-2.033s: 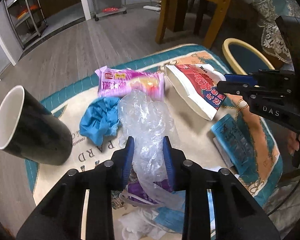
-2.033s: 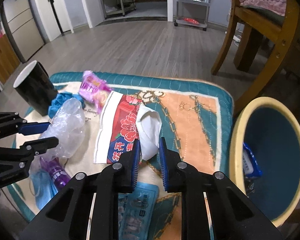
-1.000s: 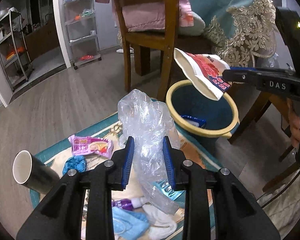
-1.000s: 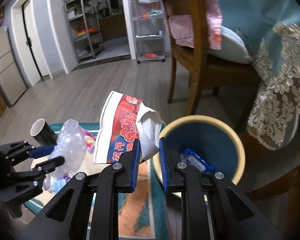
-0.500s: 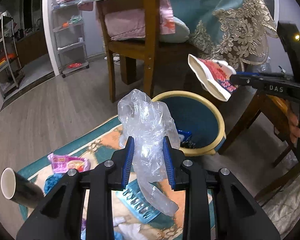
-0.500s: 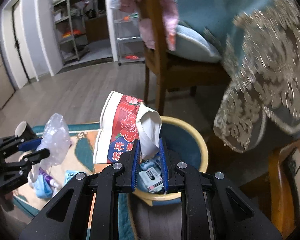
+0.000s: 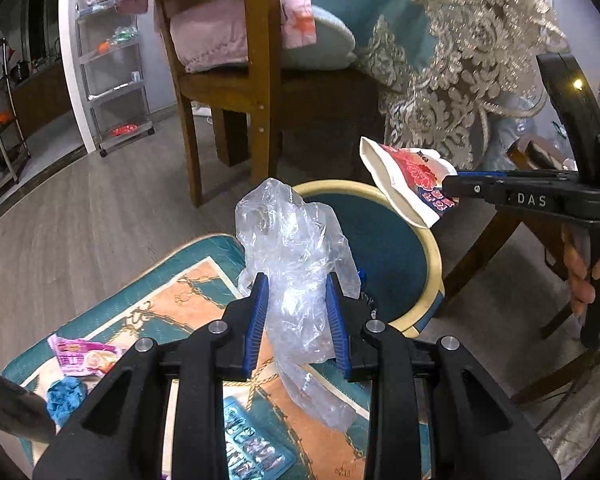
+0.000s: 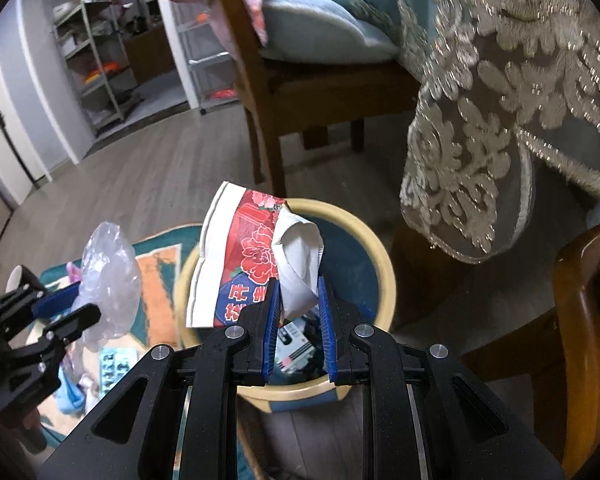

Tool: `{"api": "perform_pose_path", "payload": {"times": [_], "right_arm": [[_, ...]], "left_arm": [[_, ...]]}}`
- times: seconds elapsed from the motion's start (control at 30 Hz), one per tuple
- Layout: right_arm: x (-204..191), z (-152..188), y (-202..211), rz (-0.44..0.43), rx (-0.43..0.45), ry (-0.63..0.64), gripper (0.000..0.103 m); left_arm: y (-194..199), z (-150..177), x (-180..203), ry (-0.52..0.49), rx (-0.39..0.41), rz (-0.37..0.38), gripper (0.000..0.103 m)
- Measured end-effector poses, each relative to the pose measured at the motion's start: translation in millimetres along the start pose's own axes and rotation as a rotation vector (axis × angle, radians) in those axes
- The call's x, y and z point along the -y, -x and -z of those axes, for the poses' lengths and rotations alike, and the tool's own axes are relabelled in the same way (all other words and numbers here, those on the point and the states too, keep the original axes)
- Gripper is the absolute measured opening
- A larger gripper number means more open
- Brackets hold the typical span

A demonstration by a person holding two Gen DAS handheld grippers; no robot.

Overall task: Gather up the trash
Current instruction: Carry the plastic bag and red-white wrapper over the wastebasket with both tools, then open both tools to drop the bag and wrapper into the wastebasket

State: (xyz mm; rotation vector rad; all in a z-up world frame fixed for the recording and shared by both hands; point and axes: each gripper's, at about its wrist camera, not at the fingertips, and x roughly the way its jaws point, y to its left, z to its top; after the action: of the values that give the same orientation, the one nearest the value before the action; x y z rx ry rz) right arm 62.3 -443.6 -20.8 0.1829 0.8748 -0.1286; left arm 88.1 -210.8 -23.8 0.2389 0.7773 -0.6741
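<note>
Two hand-held grippers carry trash toward a round teal bin with a cream rim [image 8: 384,264] standing on the floor.

The right hand-held gripper [image 8: 298,312] is clamped on a crumpled red, white and blue paper wrapper [image 8: 236,264] and hangs directly over the bin's opening — the wrapper's long side tilts up and away from the jaws, its lower end above the trash already inside. The left hand-held gripper [image 7: 296,316] is clamped on a crinkled clear plastic bag [image 7: 292,248], held upright, short of the bin and above the near edge of a teal and orange patterned rug [image 7: 172,300] beside it. The right one is nearer the bin — its release likely comes first.
</note>
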Motion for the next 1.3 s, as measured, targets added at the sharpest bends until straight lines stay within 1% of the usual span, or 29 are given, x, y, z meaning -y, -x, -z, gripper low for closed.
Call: {"api": "perform_pose_path", "payload": {"times": [0.17, 0.37, 0.6, 0.87, 1.0, 1.13, 1.3], "right_arm": [[4.8, 0.3, -17.6, 0.019, -0.026, 0.026, 0.02], [14.6, 6.8, -36.2, 0.034, -0.077, -0.017, 0.02], [11.5, 15.1, -53.0, 0.043, -0.139, -0.011, 0.02], [8.9, 19.8, -64.9, 0.037, -0.174, 0.0, 0.021], [9.4, 17.1, -74.3, 0.041, -0.18, 0.01, 0.021], [9.8, 16.2, -77.7, 0.041, -0.183, 0.01, 0.021], [9.0, 17.0, -73.3, 0.041, -0.174, 0.006, 0.021]], "left_arm": [[-15.9, -1.1, 0.8, -0.003, -0.012, -0.001, 0.029], [-37.0, -0.8, 6.0, -0.025, -0.038, 0.0, 0.029], [-59.2, 0.6, 17.6, -0.062, -0.072, 0.0, 0.029], [-72.4, 7.3, 23.4, -0.088, -0.107, 0.007, 0.029], [-73.9, 8.4, 23.8, -0.09, -0.112, 0.007, 0.032], [-73.0, 9.8, 21.7, -0.09, -0.111, -0.013, 0.044], [-70.7, 8.7, 17.8, -0.077, -0.1, -0.021, 0.048]]}}
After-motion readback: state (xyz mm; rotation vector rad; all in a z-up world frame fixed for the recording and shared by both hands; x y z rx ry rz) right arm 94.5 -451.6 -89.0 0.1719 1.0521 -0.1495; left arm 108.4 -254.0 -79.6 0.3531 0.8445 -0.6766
